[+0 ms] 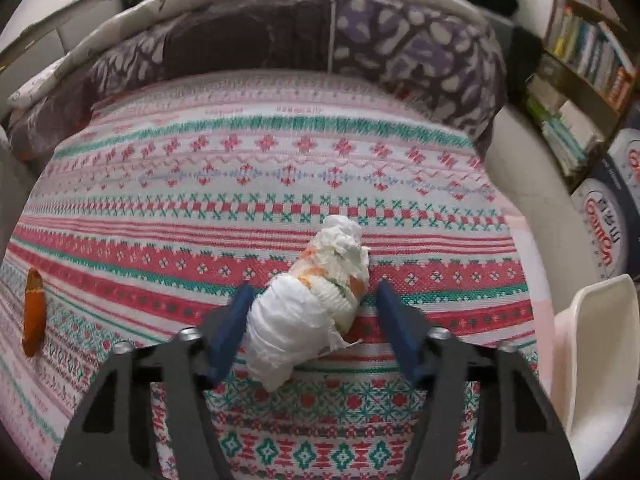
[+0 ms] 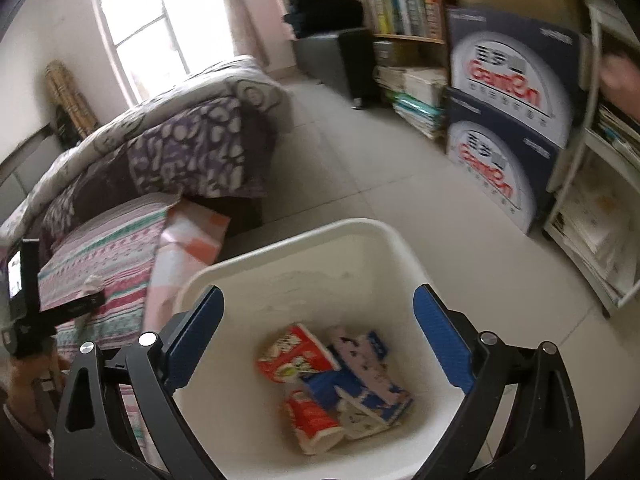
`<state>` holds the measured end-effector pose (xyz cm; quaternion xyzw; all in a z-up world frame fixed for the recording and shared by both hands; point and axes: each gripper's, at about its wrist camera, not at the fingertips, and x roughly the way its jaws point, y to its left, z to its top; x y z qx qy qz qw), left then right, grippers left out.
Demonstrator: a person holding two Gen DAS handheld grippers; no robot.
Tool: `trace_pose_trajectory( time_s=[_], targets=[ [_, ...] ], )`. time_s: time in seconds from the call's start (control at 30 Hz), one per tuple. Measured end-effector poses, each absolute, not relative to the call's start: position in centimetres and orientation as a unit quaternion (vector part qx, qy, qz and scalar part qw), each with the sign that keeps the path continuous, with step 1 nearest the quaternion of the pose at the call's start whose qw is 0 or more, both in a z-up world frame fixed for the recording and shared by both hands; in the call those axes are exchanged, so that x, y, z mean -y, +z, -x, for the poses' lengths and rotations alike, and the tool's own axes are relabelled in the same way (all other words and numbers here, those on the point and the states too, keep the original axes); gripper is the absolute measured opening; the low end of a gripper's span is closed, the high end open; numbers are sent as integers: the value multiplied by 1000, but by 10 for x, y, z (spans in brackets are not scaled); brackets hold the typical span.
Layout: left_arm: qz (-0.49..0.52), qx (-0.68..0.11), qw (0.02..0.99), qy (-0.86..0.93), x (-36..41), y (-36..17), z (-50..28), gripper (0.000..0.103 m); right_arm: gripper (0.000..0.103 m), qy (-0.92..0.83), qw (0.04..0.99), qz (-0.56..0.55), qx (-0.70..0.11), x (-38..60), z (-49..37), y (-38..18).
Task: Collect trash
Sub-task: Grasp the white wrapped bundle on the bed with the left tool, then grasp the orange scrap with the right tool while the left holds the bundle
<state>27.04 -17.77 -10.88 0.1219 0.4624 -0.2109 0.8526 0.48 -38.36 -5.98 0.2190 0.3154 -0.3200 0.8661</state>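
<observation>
A crumpled white tissue wad (image 1: 316, 300) with orange and green stains lies on the patterned bedspread (image 1: 256, 184). My left gripper (image 1: 314, 300) is open, its blue fingers on either side of the wad, the left finger close to it. An orange peel (image 1: 33, 312) lies at the far left of the bed. My right gripper (image 2: 318, 312) is open and empty above the white trash bin (image 2: 304, 240), which holds red and blue-white cartons (image 2: 336, 380). The left gripper's body (image 2: 28, 292) shows over the bed in the right wrist view.
A purple-and-white quilt (image 1: 320, 36) is heaped at the far end of the bed. The white bin (image 1: 600, 344) stands just right of the bed. Bookshelves (image 2: 404, 8) and stacked dark boxes (image 2: 508, 120) line the right wall. Tiled floor (image 2: 352, 168) lies between.
</observation>
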Motion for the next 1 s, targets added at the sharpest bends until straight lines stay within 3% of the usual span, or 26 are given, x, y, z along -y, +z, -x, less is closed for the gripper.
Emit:
trace_pose_trajectory(
  time_s=[0.27,0.73,1.0],
  targets=[
    [-101,-456,856,-224,116,-104,-249,45,93,-254,894,-167,-329,315,-77,-40],
    [-22,-435,897,-76,-138,-88,-205,45,93,-75,921,-88,-373,111,-229,-42],
    [32,-423,906,-17,-221,-84,-194,46,93,-37,905,-58,-420,12,-305,-67]
  ],
)
